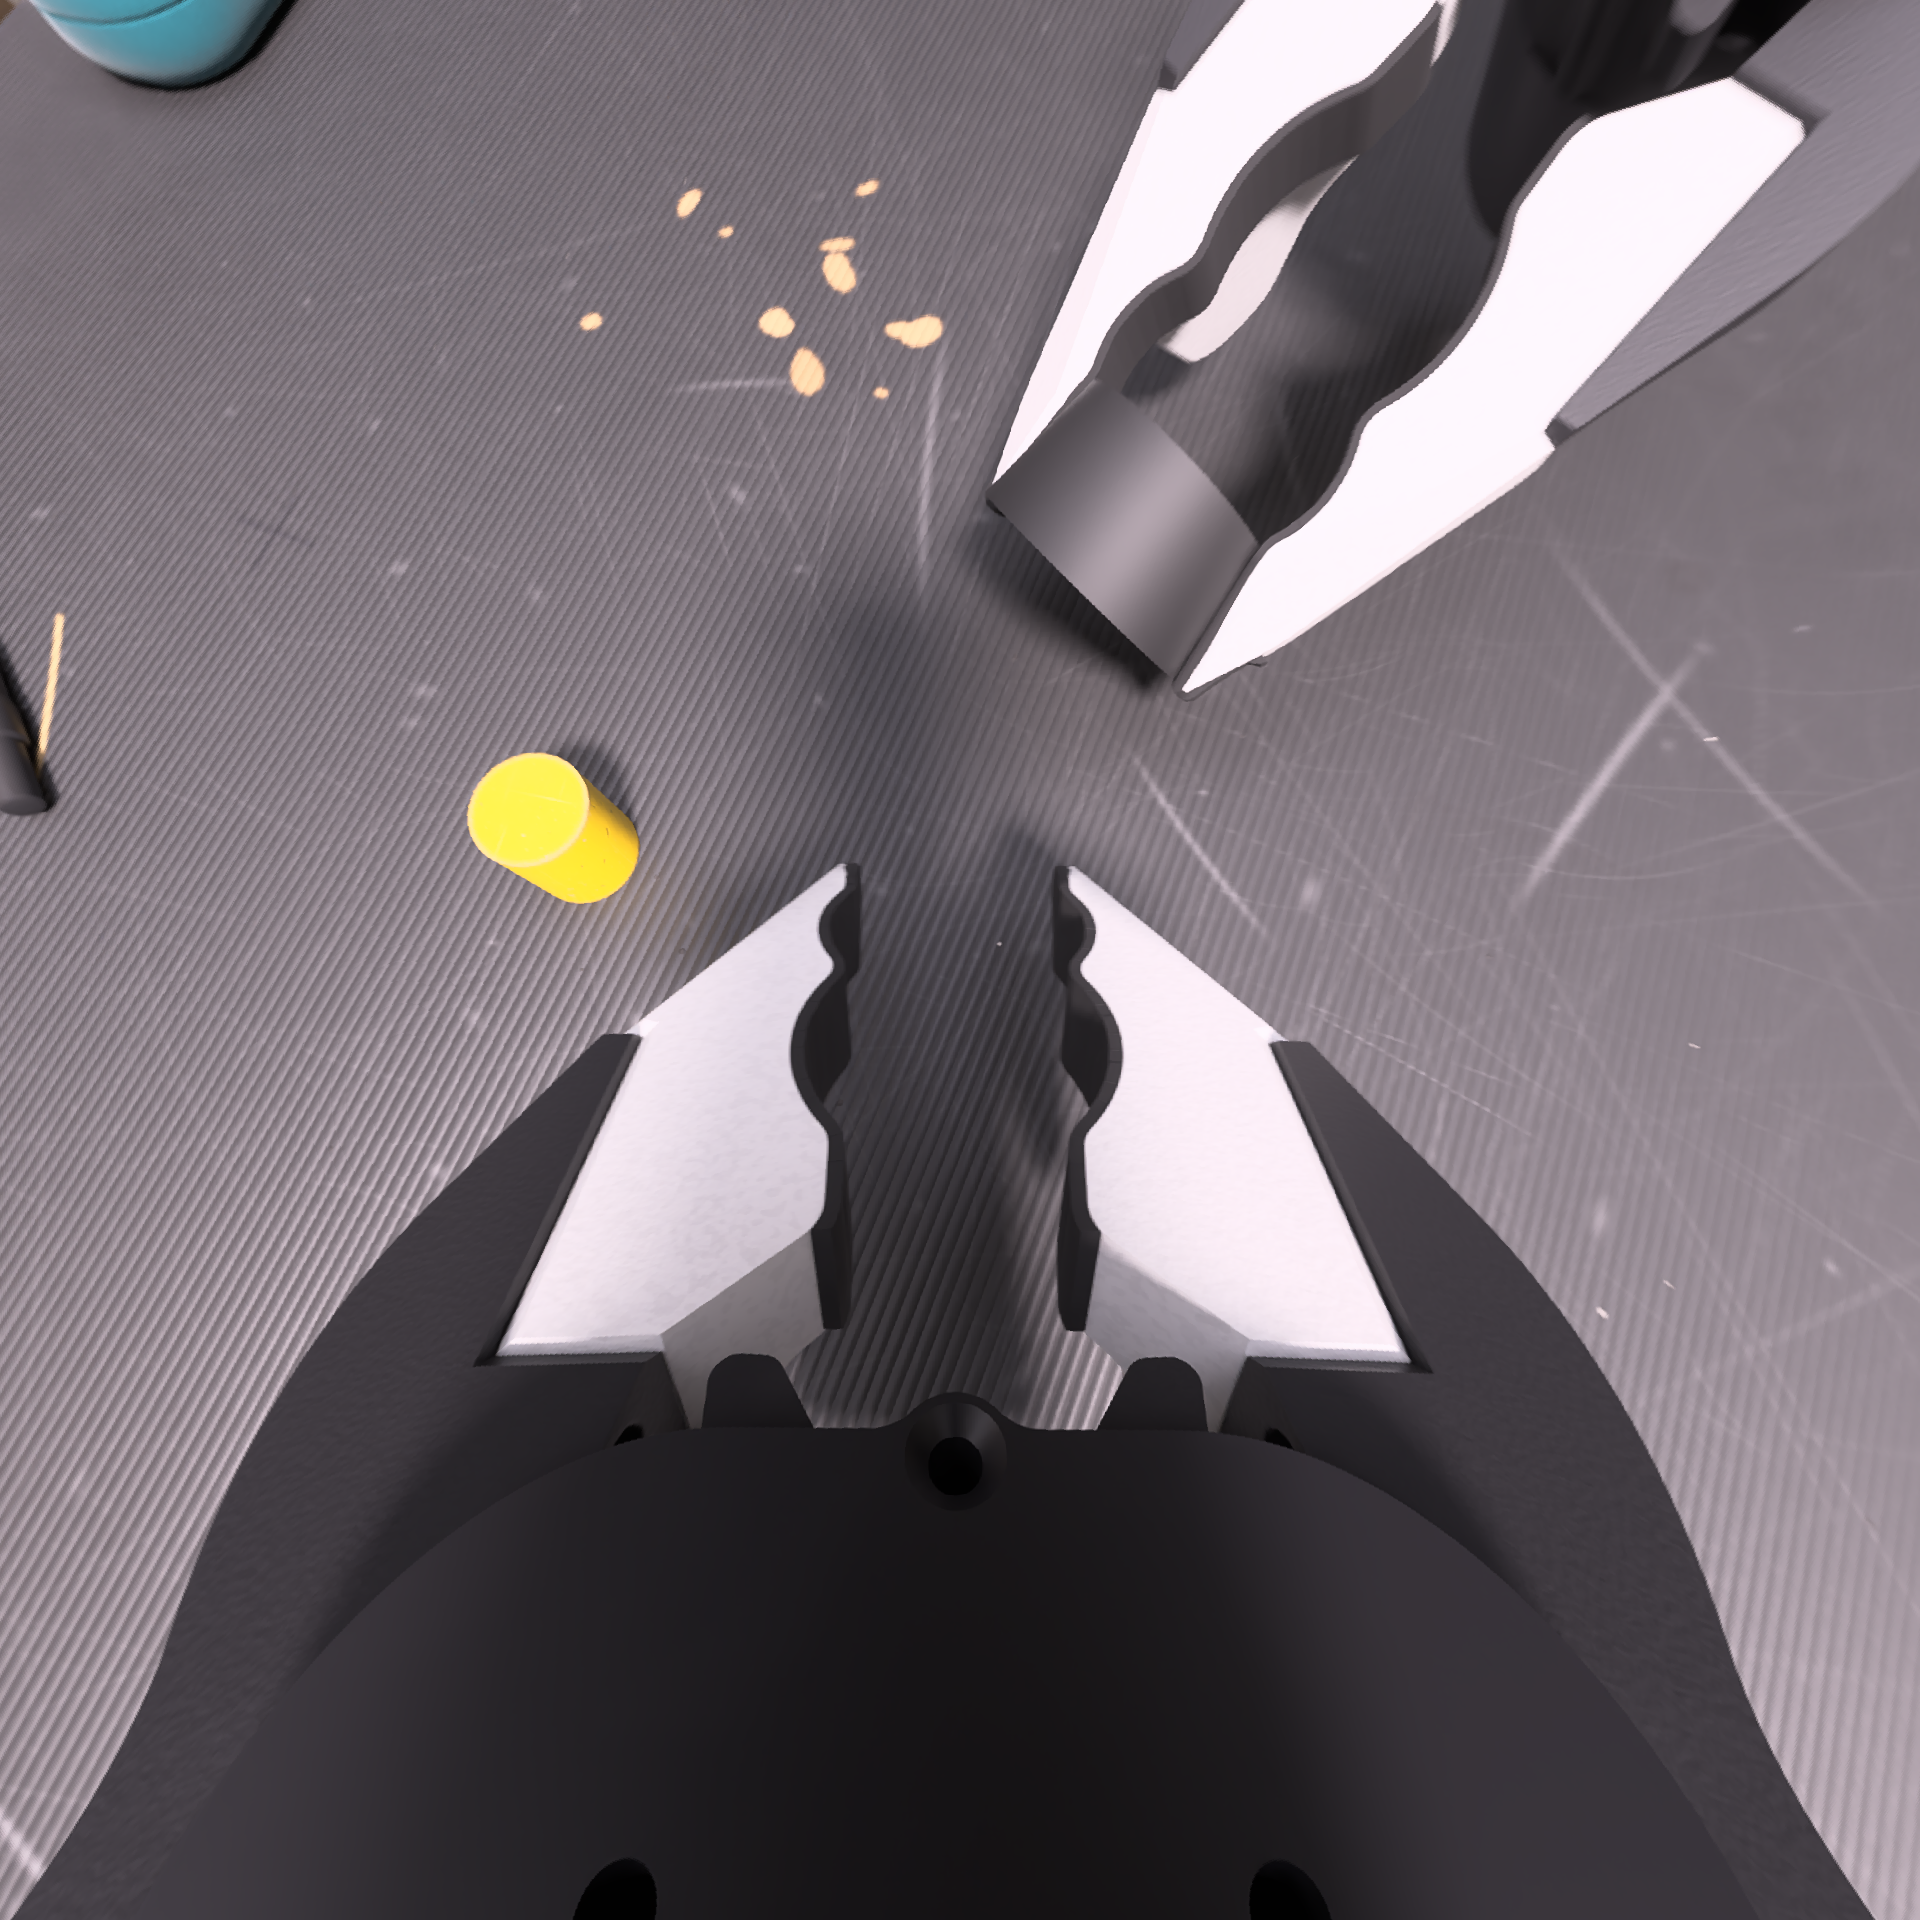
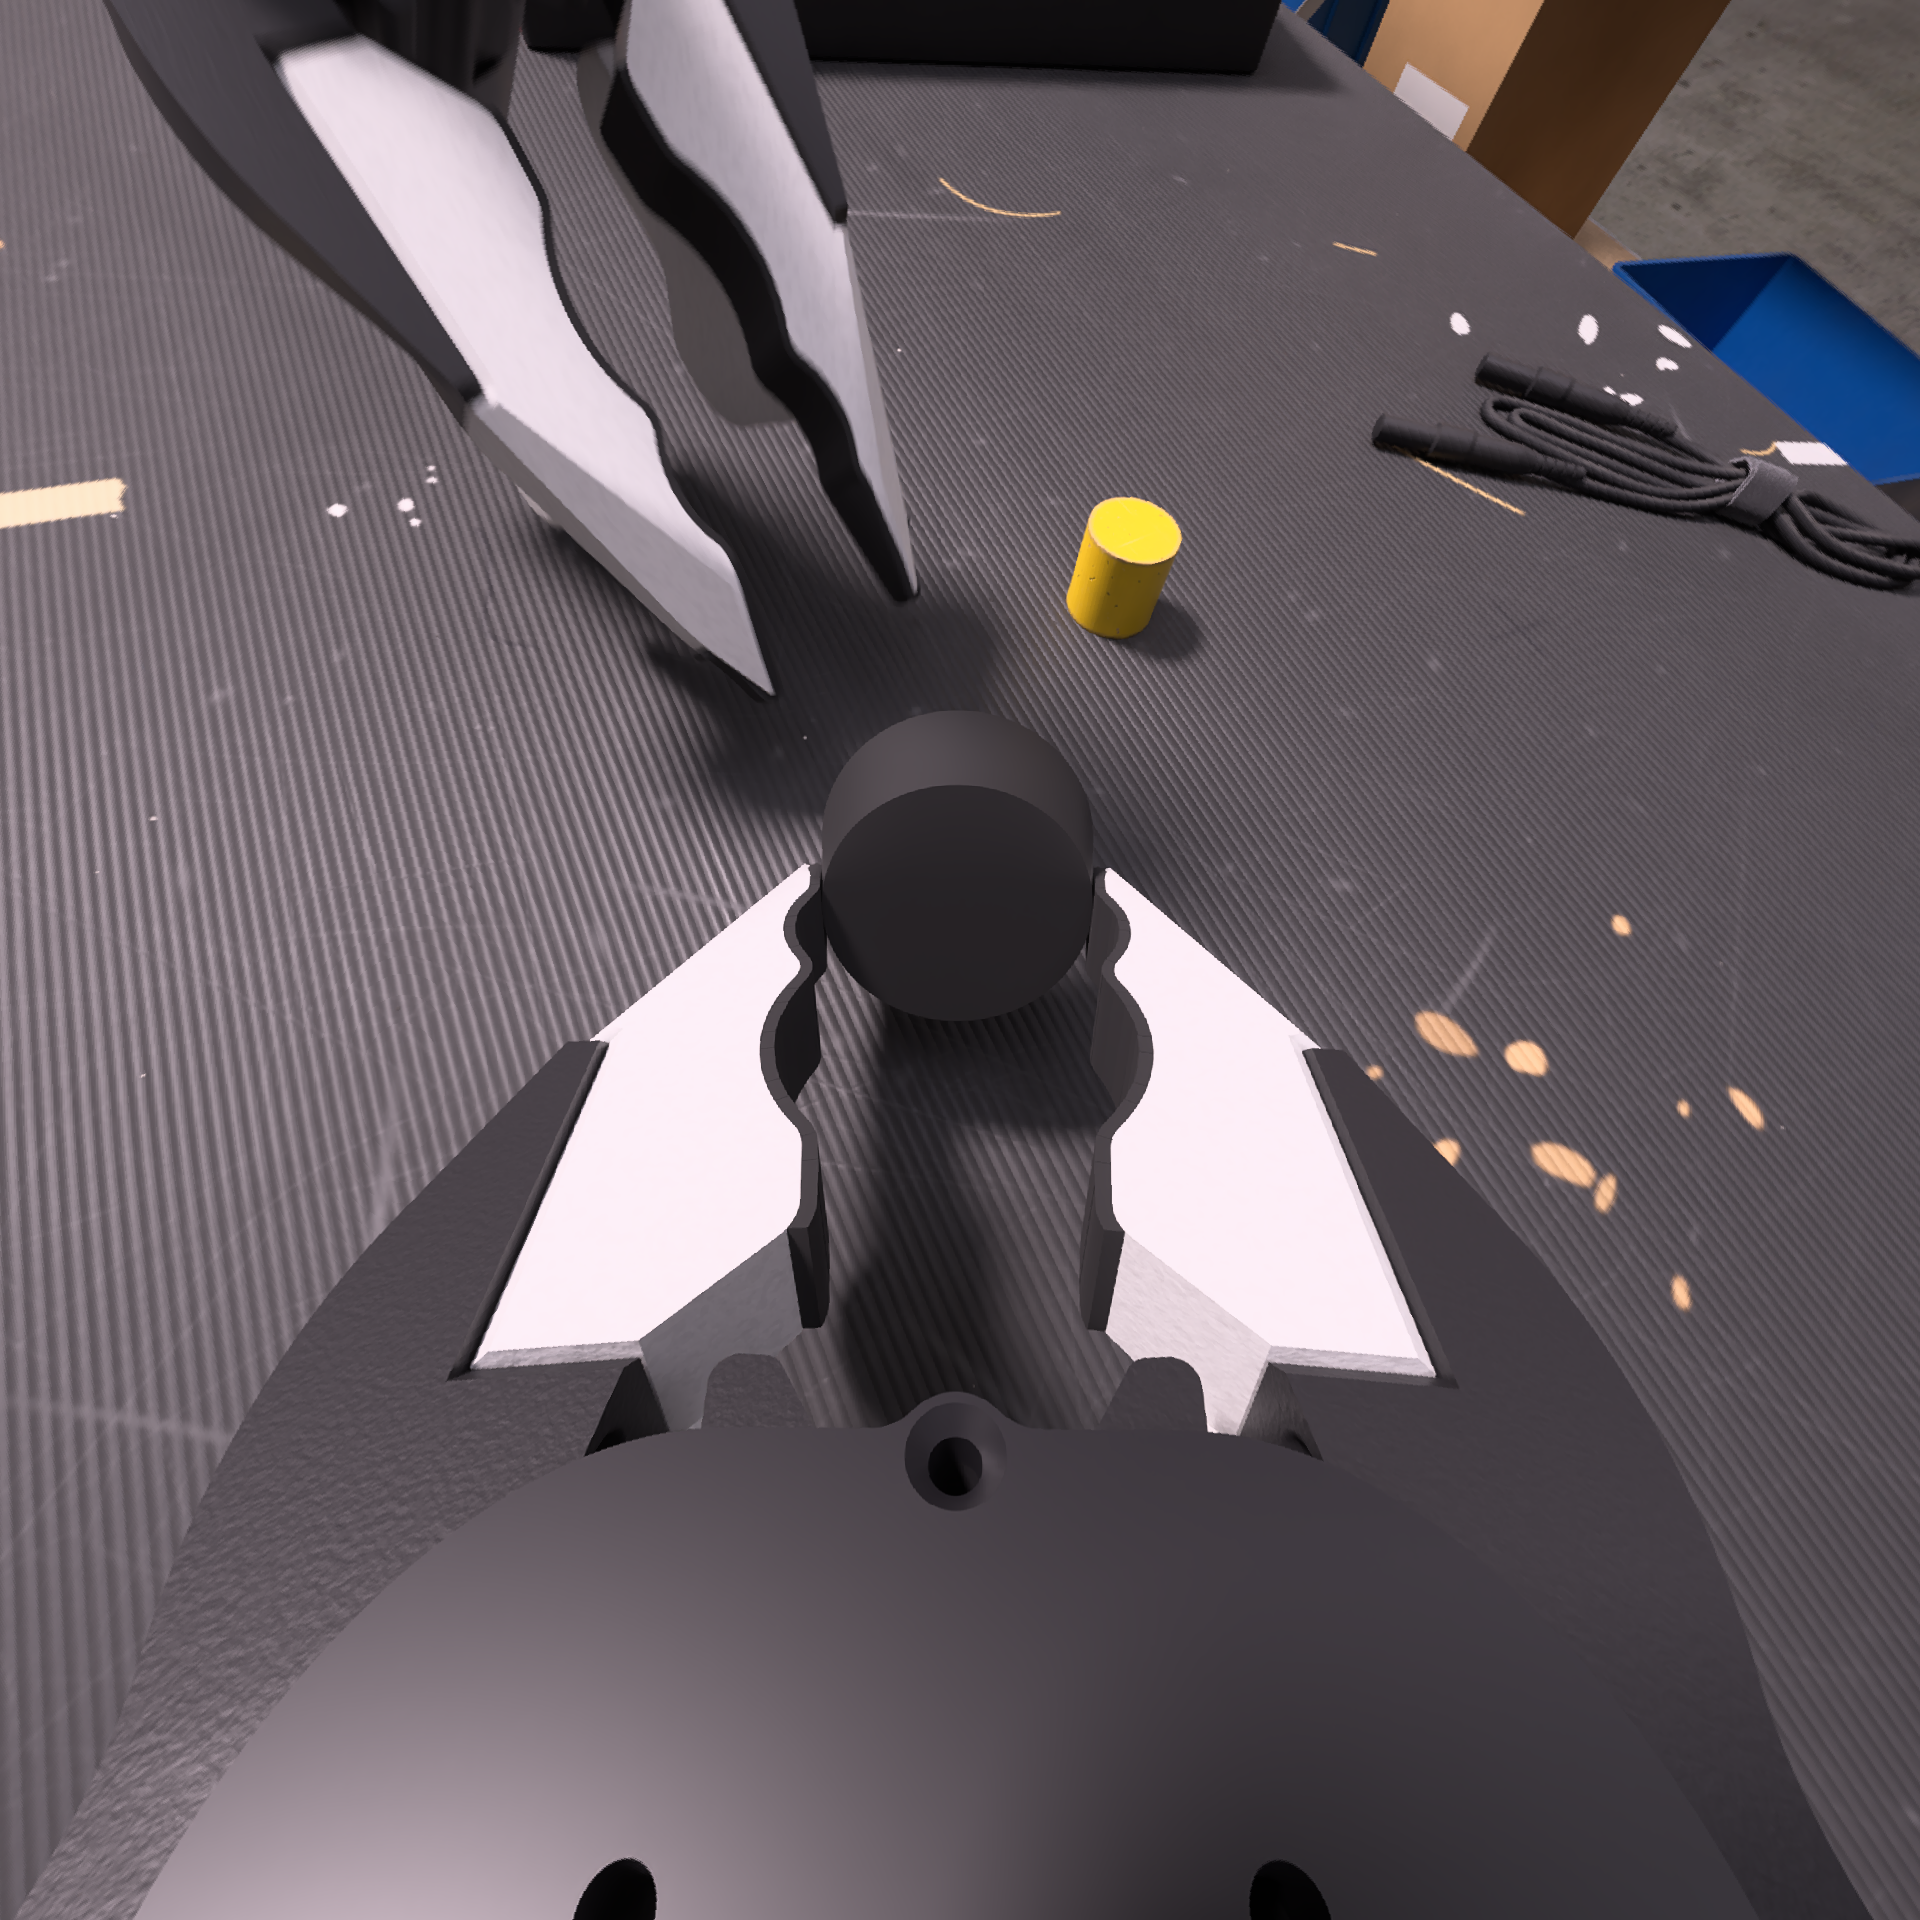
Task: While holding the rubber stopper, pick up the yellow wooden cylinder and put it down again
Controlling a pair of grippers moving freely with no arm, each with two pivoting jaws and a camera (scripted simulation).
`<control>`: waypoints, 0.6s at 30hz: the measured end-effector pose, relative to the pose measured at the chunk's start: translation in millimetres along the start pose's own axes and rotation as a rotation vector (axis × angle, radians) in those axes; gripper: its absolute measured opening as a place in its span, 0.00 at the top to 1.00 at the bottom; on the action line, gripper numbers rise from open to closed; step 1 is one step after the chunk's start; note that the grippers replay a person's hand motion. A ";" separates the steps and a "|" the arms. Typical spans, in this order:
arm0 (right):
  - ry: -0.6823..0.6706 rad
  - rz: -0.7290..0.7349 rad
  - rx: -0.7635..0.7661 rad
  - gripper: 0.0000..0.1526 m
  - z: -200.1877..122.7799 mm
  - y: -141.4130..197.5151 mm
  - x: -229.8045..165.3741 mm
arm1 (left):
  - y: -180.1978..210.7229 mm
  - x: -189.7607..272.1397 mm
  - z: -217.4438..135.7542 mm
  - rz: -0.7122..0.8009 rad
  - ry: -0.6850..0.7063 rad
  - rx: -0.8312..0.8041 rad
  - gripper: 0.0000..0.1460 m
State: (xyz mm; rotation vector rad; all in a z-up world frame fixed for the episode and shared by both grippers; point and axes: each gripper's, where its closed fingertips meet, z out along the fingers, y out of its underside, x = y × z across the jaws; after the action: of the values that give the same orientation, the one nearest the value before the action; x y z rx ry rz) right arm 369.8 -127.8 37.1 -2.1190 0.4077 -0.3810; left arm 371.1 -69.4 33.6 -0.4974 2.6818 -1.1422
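Note:
The yellow wooden cylinder (image 1: 551, 826) stands upright on the dark ribbed table, left of and a little ahead of my left gripper (image 1: 956, 883), which is open and empty above the table. The cylinder also shows in the right wrist view (image 2: 1122, 566). My right gripper (image 2: 956, 883) is shut on the dark grey rubber stopper (image 2: 956, 862) at its fingertips, just above the table. In the left wrist view the right gripper (image 1: 1195, 582) shows at the upper right with the stopper (image 1: 1132, 520) between its tips. The left gripper (image 2: 831, 634) hangs at the upper left of the right wrist view.
A teal round object (image 1: 156, 36) sits at the far left. A coiled black cable (image 2: 1683, 468) lies at the right, a blue bin (image 2: 1797, 343) and a cardboard box (image 2: 1548, 104) beyond the table edge. Tan paint specks (image 1: 821, 301) mark the surface. A dark object (image 1: 21, 748) is at the left edge.

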 end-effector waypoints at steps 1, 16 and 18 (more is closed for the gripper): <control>-0.005 0.007 0.003 0.67 -1.7 0.7 0.7 | -3.2 0.2 -5.2 -0.001 0.022 0.007 0.71; -0.025 0.049 0.046 0.67 -17.6 4.3 8.8 | 4.8 -79.6 22.4 0.264 0.070 -0.264 0.59; -0.028 0.048 0.054 0.67 -18.7 3.8 8.4 | 5.2 -81.3 27.8 0.254 0.076 -0.266 0.67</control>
State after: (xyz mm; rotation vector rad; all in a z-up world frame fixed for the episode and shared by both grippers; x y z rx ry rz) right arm 368.9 -147.2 44.8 -2.0564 0.4267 -0.3312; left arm 453.4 -54.2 13.9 -0.1430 2.8745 -0.7563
